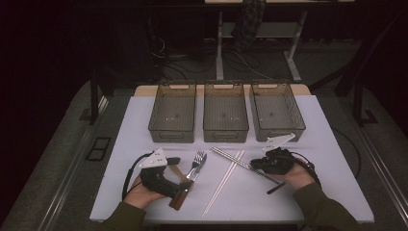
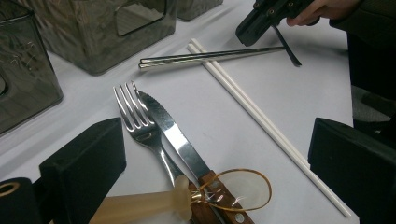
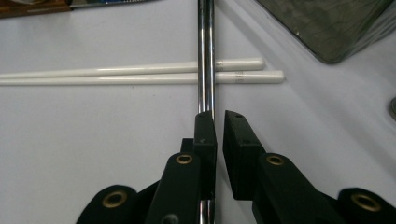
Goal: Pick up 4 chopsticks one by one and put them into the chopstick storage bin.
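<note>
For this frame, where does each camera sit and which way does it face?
High view: above the person's side, looking forward and down at the table and three bins; both forearms, left gripper, right gripper.
Left gripper view: low between open jaws, facing fork, knife and the right hand's gripper.
Right gripper view: along nearly shut jaws, down the metal chopsticks.
Both gripper views share the white chopsticks.
</note>
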`<state>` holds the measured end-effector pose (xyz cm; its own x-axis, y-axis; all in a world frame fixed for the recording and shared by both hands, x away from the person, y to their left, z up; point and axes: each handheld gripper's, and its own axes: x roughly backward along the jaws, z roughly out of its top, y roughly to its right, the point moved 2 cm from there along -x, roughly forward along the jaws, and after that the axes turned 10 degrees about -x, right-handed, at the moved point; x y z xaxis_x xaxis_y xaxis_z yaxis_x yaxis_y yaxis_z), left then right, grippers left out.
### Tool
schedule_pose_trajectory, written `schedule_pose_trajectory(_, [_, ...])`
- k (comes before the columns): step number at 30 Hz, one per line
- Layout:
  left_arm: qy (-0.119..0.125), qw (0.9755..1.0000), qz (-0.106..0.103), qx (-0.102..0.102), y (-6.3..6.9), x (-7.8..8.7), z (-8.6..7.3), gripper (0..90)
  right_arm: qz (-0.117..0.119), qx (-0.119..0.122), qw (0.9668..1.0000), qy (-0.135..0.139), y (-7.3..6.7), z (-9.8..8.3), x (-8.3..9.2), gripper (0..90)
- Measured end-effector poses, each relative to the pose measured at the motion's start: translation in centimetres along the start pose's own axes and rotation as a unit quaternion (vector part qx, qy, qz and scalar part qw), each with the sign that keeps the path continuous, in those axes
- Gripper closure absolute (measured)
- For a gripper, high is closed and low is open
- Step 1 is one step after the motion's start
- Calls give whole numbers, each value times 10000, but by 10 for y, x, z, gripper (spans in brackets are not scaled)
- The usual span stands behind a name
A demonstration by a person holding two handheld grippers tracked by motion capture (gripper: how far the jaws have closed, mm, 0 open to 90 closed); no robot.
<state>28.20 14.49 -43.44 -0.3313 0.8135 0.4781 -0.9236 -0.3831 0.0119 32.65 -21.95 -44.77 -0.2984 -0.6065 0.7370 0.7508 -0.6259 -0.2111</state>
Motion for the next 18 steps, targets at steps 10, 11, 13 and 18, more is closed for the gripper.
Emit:
schedule_pose_trajectory(10, [1, 10000, -10, -6, 0, 0, 0, 26, -18, 49, 9999, -154, 0, -2, -4, 835])
schedule_pose_trajectory(11, [-1, 10000, -9, -7, 0, 0, 0, 26, -15, 48, 9999, -154, 0, -2, -4, 835])
schedule_pose_trajectory(13, [-3, 10000, -8, -5, 0, 0, 0, 26, -6, 55, 9999, -161, 0, -2, -4, 835])
schedule_pose_trajectory(18, [-1, 10000, -6, -8, 0, 0, 0, 26, 35, 47, 9998, -174, 0, -2, -4, 835])
